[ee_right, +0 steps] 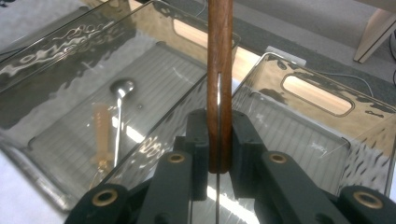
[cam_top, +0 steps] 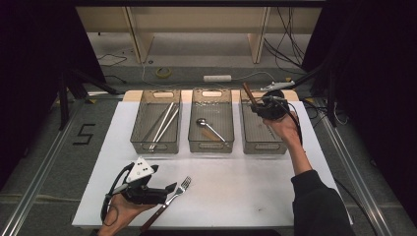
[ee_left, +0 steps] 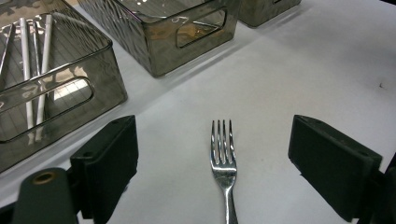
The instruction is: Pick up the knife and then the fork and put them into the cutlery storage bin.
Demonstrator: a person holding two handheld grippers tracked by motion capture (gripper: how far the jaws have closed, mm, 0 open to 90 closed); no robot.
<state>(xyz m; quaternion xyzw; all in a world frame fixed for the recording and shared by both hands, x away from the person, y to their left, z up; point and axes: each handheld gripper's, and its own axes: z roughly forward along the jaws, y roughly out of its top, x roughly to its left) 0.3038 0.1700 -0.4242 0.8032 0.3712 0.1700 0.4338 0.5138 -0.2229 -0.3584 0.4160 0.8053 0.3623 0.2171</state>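
White sheeting covers the desk [cam_top: 231,191], smooth and matte, with grey floor and aluminium rails beyond its edges. Three smoked, translucent plastic bins stand in a row along the far side, each rectangular with ribbed floor and cut-out handles.

I hold the left gripper [cam_top: 164,191] low at the near edge, its fingers released and set wide on either side of a fork [ee_left: 223,158]. The fork lies flat on the sheet, polished steel tines pointing toward the bins, touching neither finger.

I hold the right gripper [cam_top: 260,105] over the right bin [cam_top: 263,142], its fingers clenched on a wooden-handled utensil [ee_right: 219,70]. The brown handle stands out beyond the fingers, a thin metal strip running in its slot.

The left bin [cam_top: 140,132] contains pale sticks; the middle bin [cam_top: 210,145] contains a steel spoon [cam_top: 209,128]. Open sheet lies between bins and fork.
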